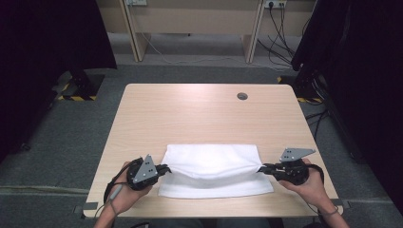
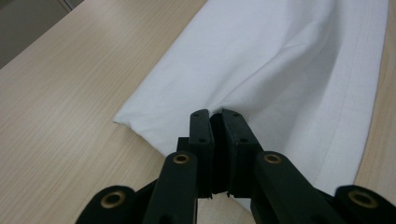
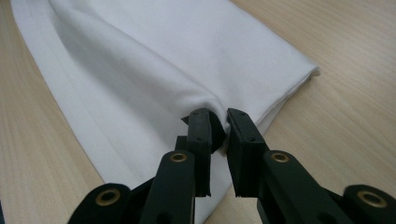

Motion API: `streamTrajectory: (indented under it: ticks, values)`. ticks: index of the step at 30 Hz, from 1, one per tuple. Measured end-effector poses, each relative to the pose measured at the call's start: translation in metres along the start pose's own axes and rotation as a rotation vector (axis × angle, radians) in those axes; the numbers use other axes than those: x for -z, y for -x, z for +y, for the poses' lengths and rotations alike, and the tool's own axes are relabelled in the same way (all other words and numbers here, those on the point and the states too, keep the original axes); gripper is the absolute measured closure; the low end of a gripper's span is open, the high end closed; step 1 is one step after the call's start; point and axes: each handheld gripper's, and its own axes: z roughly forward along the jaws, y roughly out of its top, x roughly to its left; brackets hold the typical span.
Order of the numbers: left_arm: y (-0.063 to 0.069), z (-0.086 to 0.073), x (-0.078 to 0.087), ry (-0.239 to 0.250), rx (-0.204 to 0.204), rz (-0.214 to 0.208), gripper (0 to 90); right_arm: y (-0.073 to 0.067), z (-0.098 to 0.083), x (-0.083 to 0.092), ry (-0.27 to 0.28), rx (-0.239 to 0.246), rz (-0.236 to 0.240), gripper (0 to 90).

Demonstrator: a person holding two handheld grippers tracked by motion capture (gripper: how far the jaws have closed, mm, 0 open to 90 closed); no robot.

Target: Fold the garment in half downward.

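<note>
A white folded towel (image 1: 214, 168) lies near the front edge of the wooden table (image 1: 199, 114). My left gripper (image 1: 167, 169) is shut on the towel's left edge, pinching a fold of the cloth (image 2: 261, 70) between its black pads (image 2: 201, 126). At the opposite side my right gripper (image 1: 260, 168) is shut on the right edge, where the fabric (image 3: 154, 60) bunches into the jaws' tips (image 3: 215, 122). Both pinched spots are lifted slightly, so the upper layer sags between them. A hand holds each gripper from the front.
A round cable hole (image 1: 242, 96) sits at the table's back right. Dark stands and cables (image 1: 309, 85) flank the table on the grey floor. A wooden bench frame (image 1: 190, 23) stands behind.
</note>
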Motion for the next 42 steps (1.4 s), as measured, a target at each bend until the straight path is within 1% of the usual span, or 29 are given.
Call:
streamTrajectory:
  ticks: [9, 14, 17, 22, 25, 29, 32, 36, 37, 38, 39, 40, 41, 42]
  values:
    - [0.001, 0.007, 0.008, 0.025, -0.014, 0.004, 83.0, -0.003, 0.001, 0.007, 0.02, 0.001, -0.003, 80.6]
    - [0.003, 0.009, 0.012, 0.029, -0.021, -0.012, 82.9, -0.005, 0.0, 0.011, 0.026, 0.007, -0.001, 80.6]
    - [0.007, 0.007, 0.01, 0.016, -0.026, -0.034, 82.8, -0.006, -0.002, 0.011, 0.016, 0.01, 0.005, 80.6]
    - [0.015, 0.0, 0.002, -0.028, -0.033, -0.099, 81.4, -0.006, -0.01, 0.006, -0.016, 0.014, 0.021, 79.6]
    - [0.017, -0.006, -0.003, -0.048, -0.024, -0.124, 80.1, -0.005, -0.015, 0.002, -0.046, 0.018, 0.035, 77.7]
    - [0.02, -0.01, -0.006, -0.073, -0.025, -0.162, 75.0, -0.005, -0.02, 0.001, -0.069, 0.022, 0.044, 72.6]
    - [0.022, -0.01, -0.005, -0.068, -0.019, -0.178, 70.7, -0.002, -0.021, 0.005, -0.059, 0.018, 0.055, 68.8]
    - [0.019, -0.007, 0.002, -0.056, -0.025, -0.164, 65.1, 0.001, -0.019, 0.016, -0.019, 0.0, 0.063, 67.0]
    - [0.018, -0.006, 0.005, -0.047, -0.021, -0.16, 64.4, 0.001, -0.017, 0.017, -0.014, 0.001, 0.06, 66.8]
    - [0.013, -0.001, 0.01, -0.028, -0.021, -0.143, 63.8, 0.001, -0.015, 0.019, -0.007, 0.004, 0.06, 66.7]
    - [0.013, -0.001, 0.01, -0.028, -0.021, -0.143, 62.3, 0.001, -0.015, 0.019, -0.007, 0.004, 0.06, 66.7]
    - [0.013, -0.001, 0.01, -0.028, -0.021, -0.143, 62.3, 0.001, -0.007, 0.021, 0.008, 0.009, 0.049, 66.7]
    - [0.01, 0.005, 0.006, -0.026, -0.026, -0.141, 62.3, 0.001, -0.007, 0.021, 0.008, 0.009, 0.049, 66.3]
    - [0.01, 0.005, 0.006, -0.026, -0.026, -0.141, 61.9, 0.001, -0.007, 0.021, 0.008, 0.009, 0.049, 66.3]
